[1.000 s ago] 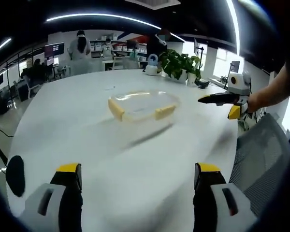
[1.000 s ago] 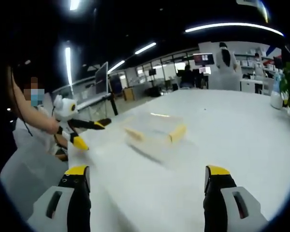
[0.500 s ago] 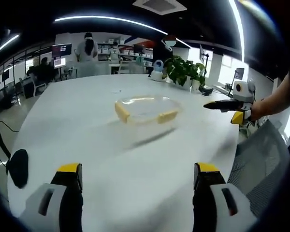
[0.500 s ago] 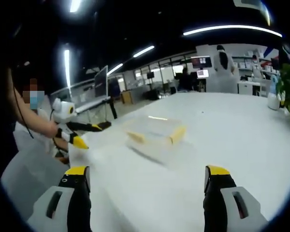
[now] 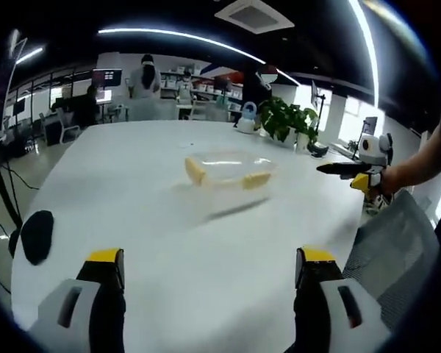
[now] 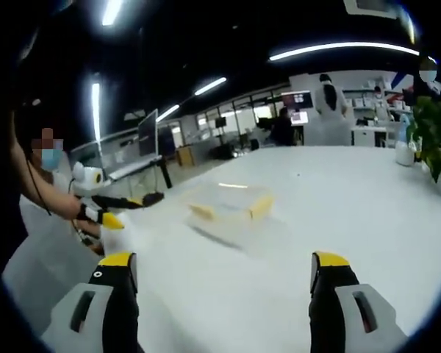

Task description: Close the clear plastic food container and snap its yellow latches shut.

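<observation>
Though blurred, the clear container (image 5: 228, 170) with yellow latches (image 5: 256, 179) sits mid-table (image 5: 117, 198), potted plant (image 5: 283, 118) behind; both grippers (image 5: 209, 294) (image 6: 224, 298) hover, fingers apart.

Open-plan office: white meeting table (image 5: 132, 191), monitors (image 6: 148, 132), potted plant (image 5: 285, 118), strip ceiling lights (image 5: 180, 37).

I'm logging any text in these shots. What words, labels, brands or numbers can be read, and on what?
None can be read.
Clear plastic food container: no label visible.
Wall screens in the background: lit, but their content is too small and blurred to read.
Both grippers: no visible marking.
</observation>
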Action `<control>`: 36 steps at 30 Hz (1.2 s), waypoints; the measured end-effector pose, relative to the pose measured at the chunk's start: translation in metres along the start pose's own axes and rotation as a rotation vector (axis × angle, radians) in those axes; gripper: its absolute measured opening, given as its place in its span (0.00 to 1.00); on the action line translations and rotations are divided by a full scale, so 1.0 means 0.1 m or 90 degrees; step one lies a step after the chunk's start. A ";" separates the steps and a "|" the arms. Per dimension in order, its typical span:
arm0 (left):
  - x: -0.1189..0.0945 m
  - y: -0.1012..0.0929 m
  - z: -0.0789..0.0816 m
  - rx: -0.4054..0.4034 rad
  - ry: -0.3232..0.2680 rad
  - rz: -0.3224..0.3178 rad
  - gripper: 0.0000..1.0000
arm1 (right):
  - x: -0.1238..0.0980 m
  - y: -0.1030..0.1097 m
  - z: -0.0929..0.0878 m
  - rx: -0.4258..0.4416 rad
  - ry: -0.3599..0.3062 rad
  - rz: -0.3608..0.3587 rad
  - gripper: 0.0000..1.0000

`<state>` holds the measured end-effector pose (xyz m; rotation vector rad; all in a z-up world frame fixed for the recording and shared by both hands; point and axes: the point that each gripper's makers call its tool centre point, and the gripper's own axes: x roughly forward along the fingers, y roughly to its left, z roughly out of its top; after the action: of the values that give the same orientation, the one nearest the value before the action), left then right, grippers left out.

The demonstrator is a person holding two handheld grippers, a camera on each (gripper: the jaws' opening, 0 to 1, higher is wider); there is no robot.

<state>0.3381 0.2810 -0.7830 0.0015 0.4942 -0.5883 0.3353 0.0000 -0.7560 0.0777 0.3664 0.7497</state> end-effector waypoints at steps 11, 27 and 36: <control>-0.05 -0.05 0.20 -0.003 -0.077 0.001 0.99 | -0.03 0.09 0.14 0.003 -0.035 0.005 0.99; -0.15 -0.21 0.18 -0.012 -0.092 -0.018 0.97 | -0.12 0.13 0.14 0.018 -0.041 0.000 0.98; -0.17 -0.24 0.15 -0.010 -0.092 -0.018 0.99 | -0.12 0.13 0.15 0.012 -0.041 -0.005 0.98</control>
<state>0.3195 0.2679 -0.7591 -0.0624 0.3586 -0.6081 0.3235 0.0021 -0.7361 0.1176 0.3130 0.7337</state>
